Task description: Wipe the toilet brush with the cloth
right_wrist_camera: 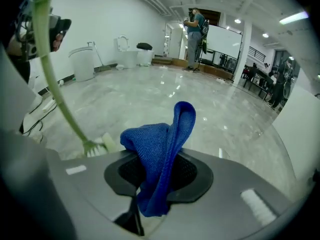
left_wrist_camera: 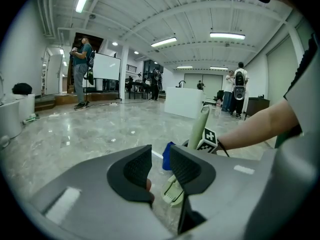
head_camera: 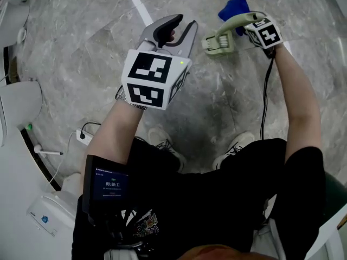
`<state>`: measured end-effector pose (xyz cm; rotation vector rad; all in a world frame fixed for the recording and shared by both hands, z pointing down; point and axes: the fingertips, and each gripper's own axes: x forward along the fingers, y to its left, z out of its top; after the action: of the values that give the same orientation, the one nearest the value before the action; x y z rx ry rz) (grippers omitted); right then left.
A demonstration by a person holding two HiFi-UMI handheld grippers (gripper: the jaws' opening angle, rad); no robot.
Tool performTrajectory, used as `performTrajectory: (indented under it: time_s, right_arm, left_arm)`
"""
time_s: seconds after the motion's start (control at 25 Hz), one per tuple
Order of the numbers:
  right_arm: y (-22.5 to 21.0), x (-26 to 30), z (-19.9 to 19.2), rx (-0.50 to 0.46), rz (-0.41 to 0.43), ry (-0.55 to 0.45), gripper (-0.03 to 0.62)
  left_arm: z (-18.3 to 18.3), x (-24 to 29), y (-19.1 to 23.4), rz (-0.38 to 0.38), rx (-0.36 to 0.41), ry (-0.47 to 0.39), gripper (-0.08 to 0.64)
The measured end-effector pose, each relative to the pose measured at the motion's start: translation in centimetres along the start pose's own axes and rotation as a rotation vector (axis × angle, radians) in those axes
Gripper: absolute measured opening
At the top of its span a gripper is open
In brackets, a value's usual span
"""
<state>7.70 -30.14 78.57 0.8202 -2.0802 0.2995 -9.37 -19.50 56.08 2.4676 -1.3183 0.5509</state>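
Head cam looks steeply down past the arms at the marble floor (head_camera: pixel 76 58), fairly close. Each gripper cam rides right behind its own jaws, low, facing out across the hall: left gripper (left_wrist_camera: pixel 161 166), right gripper (right_wrist_camera: pixel 159 176). All three catch the toilet brush (head_camera: pixel 219 41) and blue cloth (head_camera: pixel 234 7).

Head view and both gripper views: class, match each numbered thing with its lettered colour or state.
Things:
1. cloth
2. toilet brush
3. left gripper
4. marker cube

Descriptions:
A. pale green
B. jaws apart, gripping nothing
C. blue, clamped in the right gripper
D. black and white squares

Pairs: 1-C, 2-A, 3-B, 4-D
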Motion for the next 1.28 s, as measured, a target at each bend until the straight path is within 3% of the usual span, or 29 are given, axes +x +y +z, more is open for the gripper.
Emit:
performTrajectory:
  time_s: [0.2, 0.36, 0.48, 0.6, 0.88, 1.08, 1.28]
  right_arm:
    - [3.2, -4.0, -8.0, -0.044, 0.105, 0.097, 0.115]
    - [11.1, -6.0, -12.3, -0.095, 0.279, 0.164, 0.117]
    - [17.2, -5.9, -12.8, -0.140, 0.406, 0.184, 0.117]
    - [20.7, -4.5, -10.7, -0.133, 0.453, 0.167, 0.117]
    - [22.8, -3.6, -3.7, -0.019, 0.415, 0.012, 0.117]
    - [20.7, -8.3, 2.4, 0.048, 0.382, -0.211, 0.117]
    - [18.8, -16.6, 9.1, 0.073, 0.351, -0.486, 0.117]
  left_arm:
    - [0.2, 0.7, -0.8, -0.013, 0.012, -0.005, 0.112]
    - [0.2, 1.0, -1.2, -0.016, 0.015, -0.002, 0.112]
    - [0.1, 0.9, -0.9, -0.006, 0.018, 0.001, 0.112]
    - [0.1, 0.9, -0.7, 0.006, 0.009, 0.000, 0.112]
    - [0.2, 0.4, 0.0, 0.034, 0.010, -0.006, 0.112]
    - [0.1, 0.3, 2.4, 0.114, -0.051, 0.005, 0.112]
    - [0.4, -0.5, 5.1, 0.216, -0.120, -0.025, 0.111]
